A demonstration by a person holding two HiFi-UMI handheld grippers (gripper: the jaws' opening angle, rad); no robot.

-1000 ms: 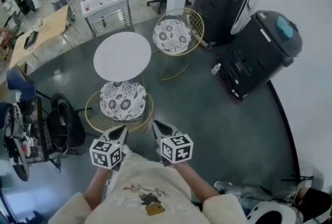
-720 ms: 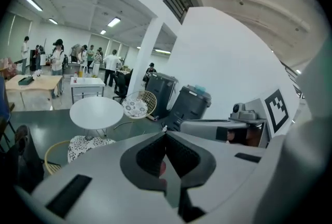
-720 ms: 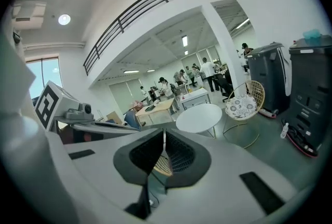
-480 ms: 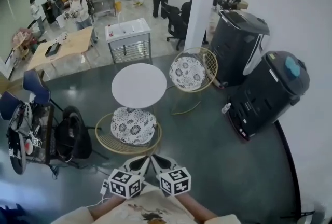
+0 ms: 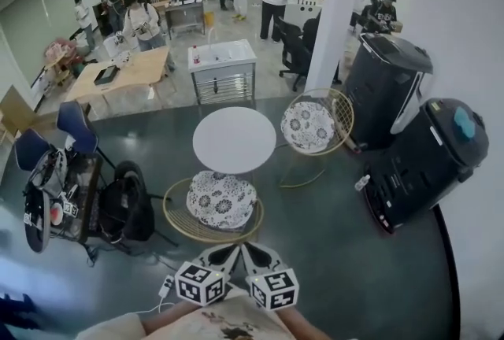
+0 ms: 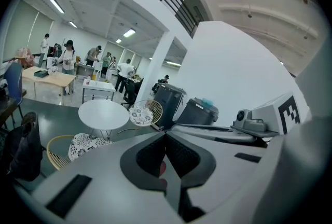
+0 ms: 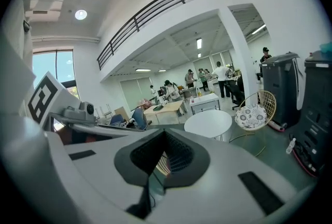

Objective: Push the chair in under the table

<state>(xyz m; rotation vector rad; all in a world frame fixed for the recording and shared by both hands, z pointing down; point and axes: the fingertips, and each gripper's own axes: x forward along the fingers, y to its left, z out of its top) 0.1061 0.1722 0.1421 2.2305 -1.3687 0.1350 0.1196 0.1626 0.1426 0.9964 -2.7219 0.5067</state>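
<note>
A round white table [image 5: 234, 139] stands on the dark floor. The near gold wire chair [image 5: 214, 205] with a floral cushion sits tucked against the table's near side. A second such chair [image 5: 316, 127] stands at the table's right. Both grippers hover side by side just short of the near chair, apart from it. My left gripper [image 5: 223, 253] is shut with nothing between its pads. My right gripper [image 5: 253, 251] is also shut and empty. The left gripper view shows the table [image 6: 103, 113] and the near chair's cushion [image 6: 83, 143] beyond the shut jaws. The table [image 7: 208, 123] is ahead in the right gripper view.
Two large black machines [image 5: 429, 157] stand at the right by a white wall, a small bottle [image 5: 361, 182] at their foot. A black backpack [image 5: 124, 209] and a cluttered cart [image 5: 55, 197] sit at the left. A white pillar [image 5: 335, 8] rises behind; several people stand far back.
Both grippers have drawn back from the near chair and come close together. The view has tilted up, showing more of the room. The chair now sits nearer the table.
</note>
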